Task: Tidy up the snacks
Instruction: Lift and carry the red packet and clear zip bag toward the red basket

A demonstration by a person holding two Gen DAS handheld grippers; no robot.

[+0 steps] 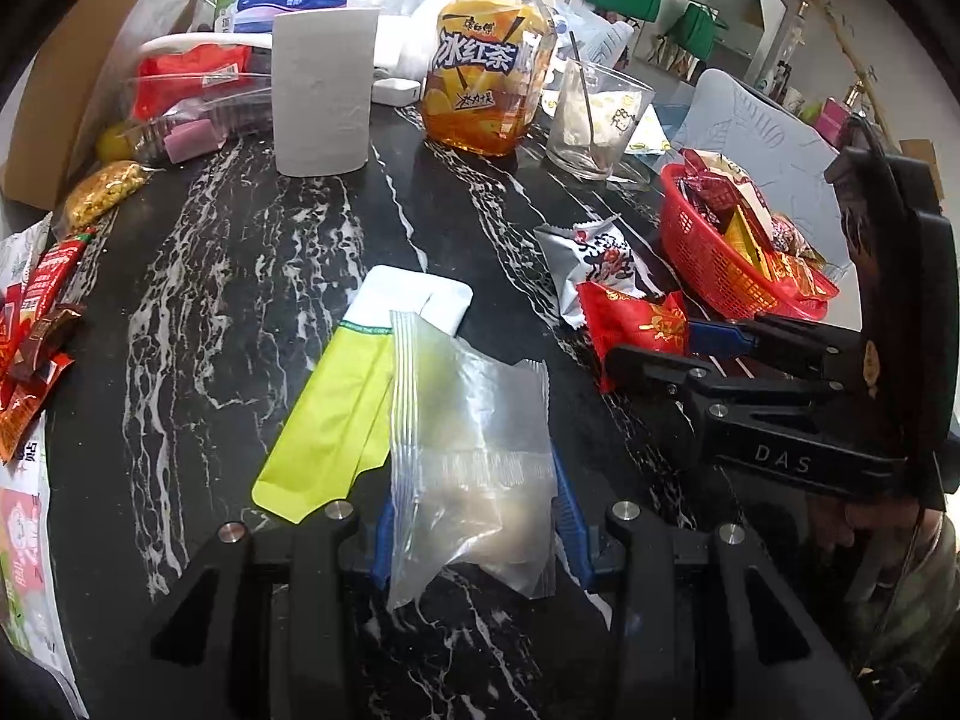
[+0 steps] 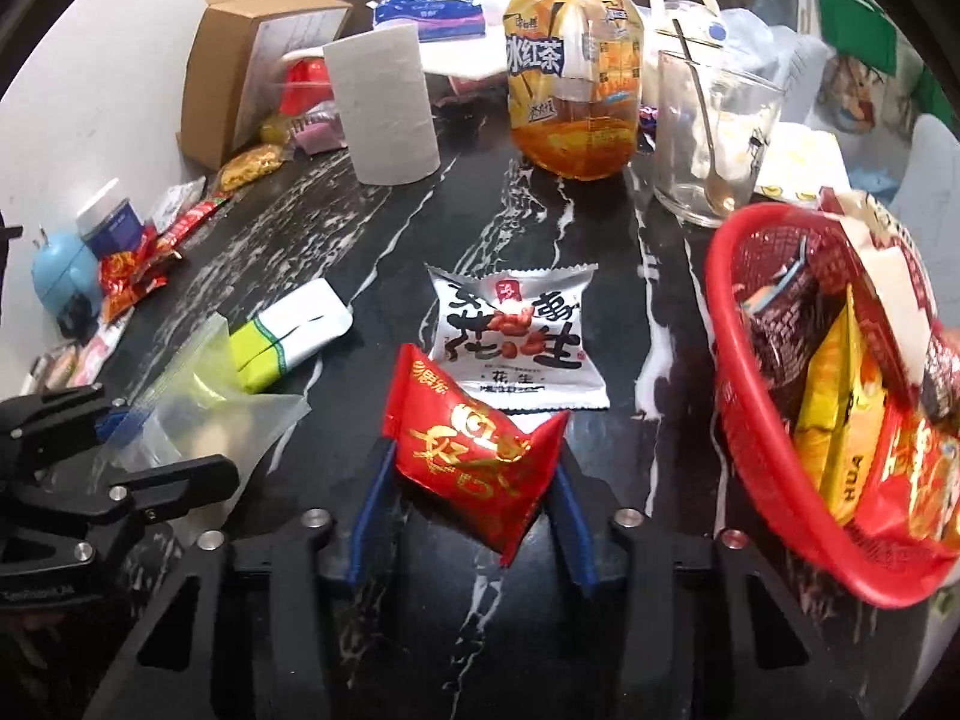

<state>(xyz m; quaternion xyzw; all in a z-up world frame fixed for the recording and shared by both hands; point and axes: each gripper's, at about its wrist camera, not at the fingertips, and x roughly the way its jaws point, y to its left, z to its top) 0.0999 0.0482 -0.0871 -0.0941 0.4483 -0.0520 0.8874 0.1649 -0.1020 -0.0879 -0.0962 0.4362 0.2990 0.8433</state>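
left tongs [image 1: 474,516] pinching clear zip bag [image 1: 468,450], standing upright. right tongs [image 2: 474,492] gripping red snack packet [image 2: 474,450], gold lettering, lying crosswise. bottle [image 2: 573,60] reading 冰红茶.

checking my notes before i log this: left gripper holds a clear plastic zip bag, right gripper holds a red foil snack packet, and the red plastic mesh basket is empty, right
Not quite. The red plastic mesh basket is not empty: the right wrist view shows several snack packets in it. The rest stands: the left gripper holds the clear plastic zip bag, and the right gripper holds the red foil snack packet.
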